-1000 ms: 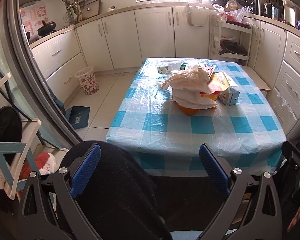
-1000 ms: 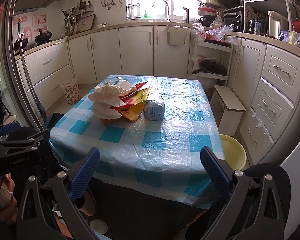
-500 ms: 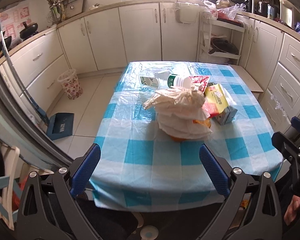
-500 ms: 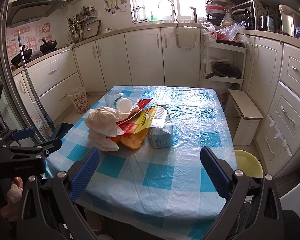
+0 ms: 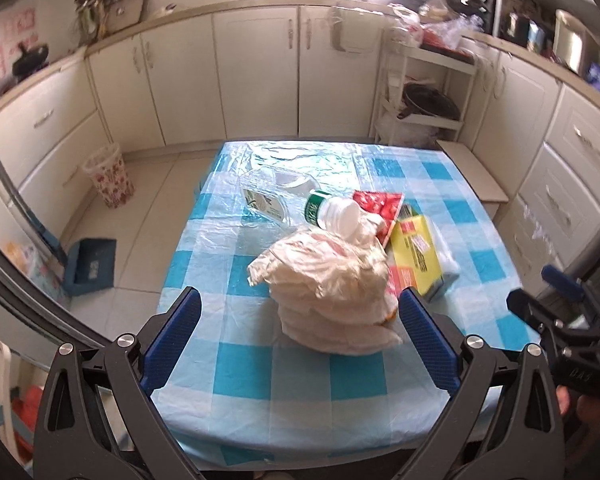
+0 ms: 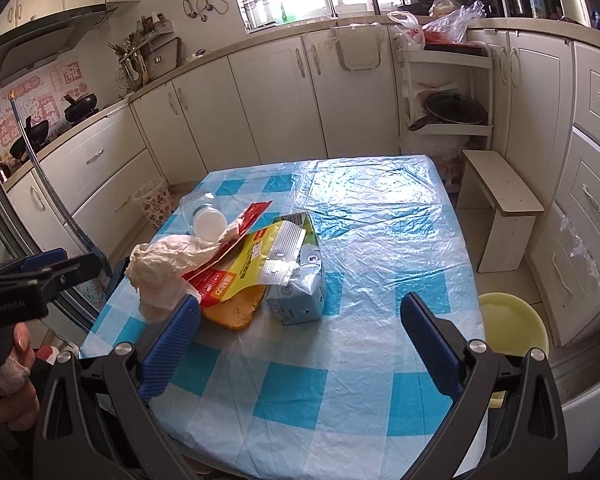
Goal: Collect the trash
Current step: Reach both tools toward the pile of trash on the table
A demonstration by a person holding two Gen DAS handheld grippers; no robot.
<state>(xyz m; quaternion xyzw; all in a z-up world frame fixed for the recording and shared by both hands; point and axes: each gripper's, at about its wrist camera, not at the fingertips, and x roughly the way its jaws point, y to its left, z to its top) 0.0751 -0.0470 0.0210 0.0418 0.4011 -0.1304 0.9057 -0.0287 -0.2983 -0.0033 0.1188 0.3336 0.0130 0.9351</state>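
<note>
Kitchen table [image 5: 300,400] carries the trash pile [image 5: 332,288] at twelve o'clock of the nearer, empty, wide-open left gripper [image 5: 300,340]; right gripper [image 6: 300,340] likewise gapes.

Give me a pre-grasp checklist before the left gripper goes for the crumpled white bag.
1. Left gripper open: ok, jaws spread wide, nothing between them.
2. Right gripper open and empty: ok.
3. Left gripper lined up on the crumpled white bag: ok, the bag sits between the fingers in the left wrist view.
4. Bag free of neighbours: not ok, the plastic bottle and red-yellow wrapper lie against it.
5. Bag contents: cannot tell.
6. Bin reachable: cannot tell, the floral wastebasket stands on the floor left of the table.
</note>
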